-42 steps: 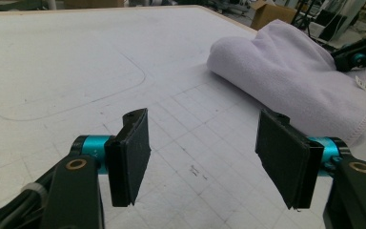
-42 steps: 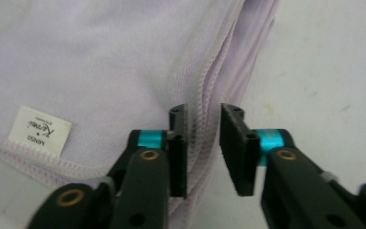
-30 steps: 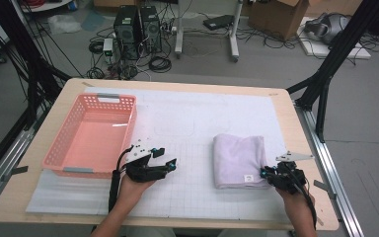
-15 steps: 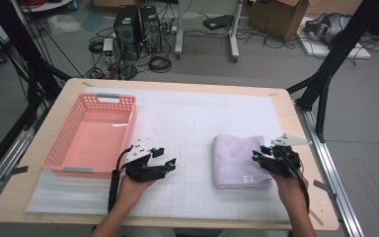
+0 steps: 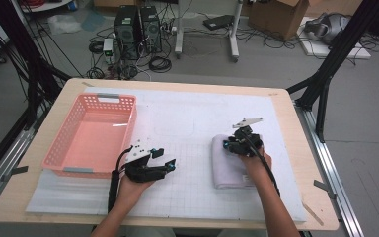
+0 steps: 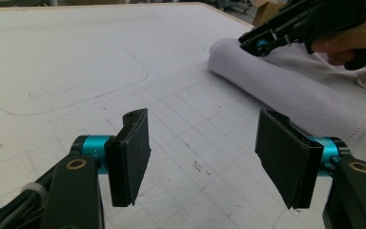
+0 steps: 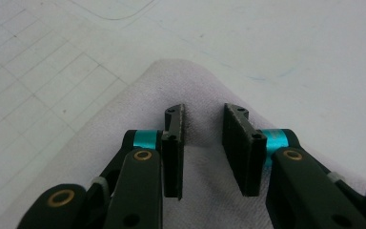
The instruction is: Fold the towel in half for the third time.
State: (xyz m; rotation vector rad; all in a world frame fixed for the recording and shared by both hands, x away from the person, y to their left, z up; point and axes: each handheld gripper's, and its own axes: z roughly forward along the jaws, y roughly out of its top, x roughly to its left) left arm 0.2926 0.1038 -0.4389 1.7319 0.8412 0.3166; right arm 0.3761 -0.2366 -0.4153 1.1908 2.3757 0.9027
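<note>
One folded pale-lilac towel (image 5: 229,165), soft, rounded edge; right gripper (image 7: 202,121) jaws narrowly apart, just closing above it; left gripper (image 6: 202,157) wide apart.

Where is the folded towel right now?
In the high view the folded towel lies on the white mat, right of centre, under the right claw and well apart from the pink basket at the left.

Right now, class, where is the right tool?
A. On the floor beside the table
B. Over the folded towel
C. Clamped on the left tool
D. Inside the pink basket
B: the right tool sits over the far end of the folded towel, its jaws a little apart with towel below them; the pink basket lies at the table's left side, beyond the left tool.
</note>
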